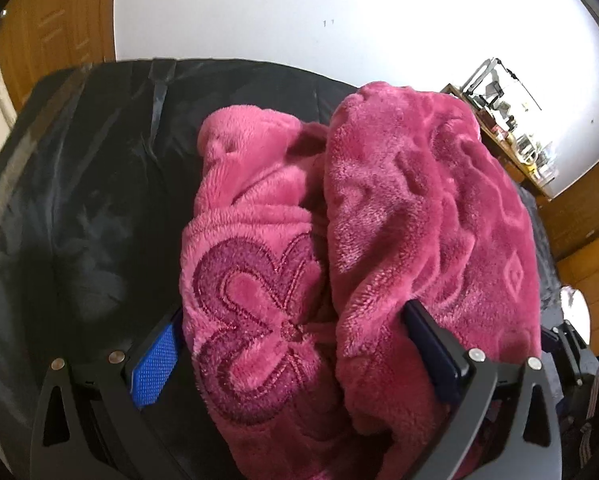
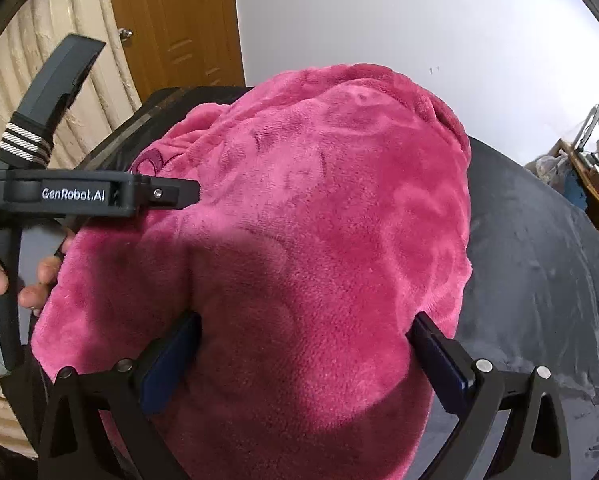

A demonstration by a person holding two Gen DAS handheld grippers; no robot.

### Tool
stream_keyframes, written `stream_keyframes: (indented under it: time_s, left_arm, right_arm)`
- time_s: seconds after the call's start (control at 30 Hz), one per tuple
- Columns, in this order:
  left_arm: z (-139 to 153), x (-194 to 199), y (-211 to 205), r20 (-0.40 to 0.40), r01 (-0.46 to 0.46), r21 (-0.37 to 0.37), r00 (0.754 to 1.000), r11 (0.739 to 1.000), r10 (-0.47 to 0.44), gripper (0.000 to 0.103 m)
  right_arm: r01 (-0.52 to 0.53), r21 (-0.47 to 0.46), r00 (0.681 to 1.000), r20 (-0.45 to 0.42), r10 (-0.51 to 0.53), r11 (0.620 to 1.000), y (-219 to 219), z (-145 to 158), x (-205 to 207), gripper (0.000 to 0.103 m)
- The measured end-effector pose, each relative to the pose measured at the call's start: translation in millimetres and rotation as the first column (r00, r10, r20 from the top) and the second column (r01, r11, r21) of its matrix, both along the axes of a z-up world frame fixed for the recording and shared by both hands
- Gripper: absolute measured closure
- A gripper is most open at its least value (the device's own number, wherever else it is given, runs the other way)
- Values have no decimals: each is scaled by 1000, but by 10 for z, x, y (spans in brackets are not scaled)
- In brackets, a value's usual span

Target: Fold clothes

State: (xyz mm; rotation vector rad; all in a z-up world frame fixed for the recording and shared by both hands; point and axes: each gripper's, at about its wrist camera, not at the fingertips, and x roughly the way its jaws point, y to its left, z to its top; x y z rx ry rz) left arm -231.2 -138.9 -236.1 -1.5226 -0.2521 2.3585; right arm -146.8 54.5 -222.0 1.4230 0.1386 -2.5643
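A pink fleece garment (image 1: 379,220) with an embroidered flower (image 1: 255,328) lies bunched on a black covered surface (image 1: 91,200). My left gripper (image 1: 295,344) has its jaws spread wide, with thick fleece folds filling the gap between them. In the right wrist view the same garment (image 2: 319,220) fills the middle. My right gripper (image 2: 303,348) also stands wide, with a thick bundle of fleece between its fingers. The left gripper's body (image 2: 79,196) shows at the left of that view, its tip against the garment's left side, with a hand behind it.
A white wall (image 1: 319,20) and a wooden door (image 2: 179,32) stand behind the surface. A cluttered wooden shelf (image 1: 511,136) is at the right. A ribbed cream cloth (image 2: 59,20) hangs at the left. Bare black surface (image 2: 539,280) lies right of the garment.
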Motion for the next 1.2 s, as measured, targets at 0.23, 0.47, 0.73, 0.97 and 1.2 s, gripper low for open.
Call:
stream_keyframes:
  time_s: [0.23, 0.47, 0.73, 0.97, 1.2]
  left_arm:
    - [152, -29, -98, 37, 10, 79, 999, 997, -12, 0]
    - [-64, -134, -148, 123, 31, 169, 991, 985, -53, 0]
    - [-204, -226, -210, 163, 54, 268, 981, 962, -101, 0]
    - [-350, -283, -262, 197, 55, 374, 971, 926, -137, 0]
    - [-393, -303, -272, 191, 76, 425, 966, 902, -172, 0]
  right_arm:
    - [74, -319, 997, 3, -77, 945, 696, 341, -1, 0]
    - [267, -587, 962, 203, -181, 764, 1416, 8, -328, 0]
    - [295, -703, 948, 299, -107, 647, 1449, -430, -657, 0]
    - [279, -742, 945, 325, -37, 609, 1406, -639, -807, 0]
    - [312, -787, 926, 378, 15, 532, 1362, -859, -921, 0]
